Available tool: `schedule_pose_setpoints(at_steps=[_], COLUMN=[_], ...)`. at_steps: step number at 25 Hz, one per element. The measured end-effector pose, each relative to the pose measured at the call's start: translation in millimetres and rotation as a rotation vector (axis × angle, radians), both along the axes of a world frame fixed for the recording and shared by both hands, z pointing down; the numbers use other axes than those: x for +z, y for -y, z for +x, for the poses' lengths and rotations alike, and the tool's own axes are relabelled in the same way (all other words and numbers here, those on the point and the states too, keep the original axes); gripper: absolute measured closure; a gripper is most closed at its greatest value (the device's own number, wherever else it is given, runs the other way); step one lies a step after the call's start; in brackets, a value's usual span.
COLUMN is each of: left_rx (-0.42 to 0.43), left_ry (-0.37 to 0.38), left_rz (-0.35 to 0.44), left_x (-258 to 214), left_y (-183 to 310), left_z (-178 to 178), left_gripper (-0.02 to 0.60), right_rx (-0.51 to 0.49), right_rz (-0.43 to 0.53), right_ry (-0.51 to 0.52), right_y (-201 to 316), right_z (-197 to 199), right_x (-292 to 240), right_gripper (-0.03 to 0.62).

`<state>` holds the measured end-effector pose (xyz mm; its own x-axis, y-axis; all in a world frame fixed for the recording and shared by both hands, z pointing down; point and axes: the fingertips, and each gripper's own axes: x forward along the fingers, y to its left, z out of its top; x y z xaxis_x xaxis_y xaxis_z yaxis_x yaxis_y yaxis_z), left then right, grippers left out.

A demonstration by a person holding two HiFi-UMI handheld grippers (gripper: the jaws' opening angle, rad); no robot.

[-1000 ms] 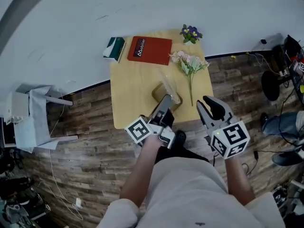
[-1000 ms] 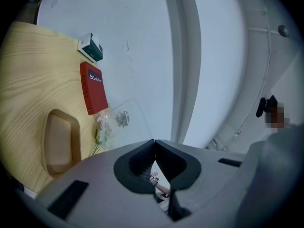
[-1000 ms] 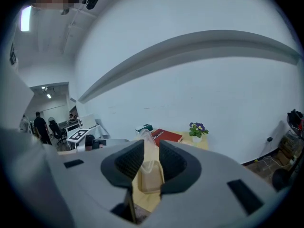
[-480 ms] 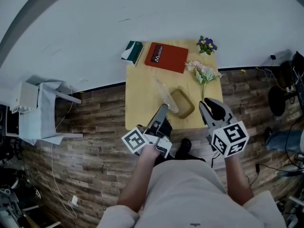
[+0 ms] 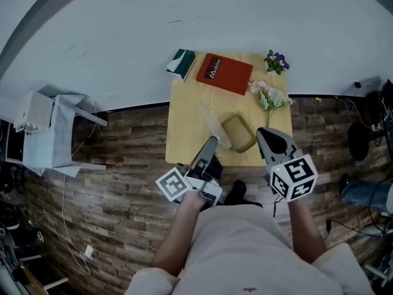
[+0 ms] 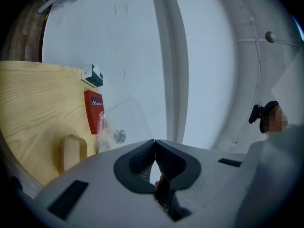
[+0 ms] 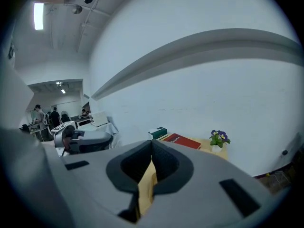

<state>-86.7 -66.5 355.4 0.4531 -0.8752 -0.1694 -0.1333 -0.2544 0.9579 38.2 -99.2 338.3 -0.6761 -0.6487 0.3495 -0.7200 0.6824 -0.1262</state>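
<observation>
The tan rounded rectangular tray (image 5: pixel 238 133) sits near the front edge of the light wooden counter (image 5: pixel 184 115). A clear vessel (image 5: pixel 212 123), perhaps a glass vase, lies just beside it. The left hand-held gripper (image 5: pixel 210 142) and right hand-held gripper (image 5: pixel 266 135) hover at that edge, jaws pressed together on nothing. Pink flower stems (image 5: pixel 268 97) and a red book (image 5: pixel 225 74) lie untouched beyond.

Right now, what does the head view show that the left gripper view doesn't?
Only the head view shows the right claw, the potted purple flowers and the plank floor. Only the left gripper view shows up close that the left claw is shut with nothing in it, plus a pipe along the ceiling. Both show the table, the red book, the green box, the tan tray and the clear bag.
</observation>
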Motion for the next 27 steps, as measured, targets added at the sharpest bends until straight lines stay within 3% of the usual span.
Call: schedule_pose_setpoints(at_steps=[27], left_rx=[-0.027], left_ry=[0.029], left_rz=[0.033], left_x=[-11.3], left_y=[-5.6], left_z=[-6.1], left_gripper=[0.577], right_rx=[-0.024], right_rz=[0.028], right_ry=[-0.017], right_y=[-16.8], right_z=[-8.3], right_x=[-7.7], right_gripper=[0.591])
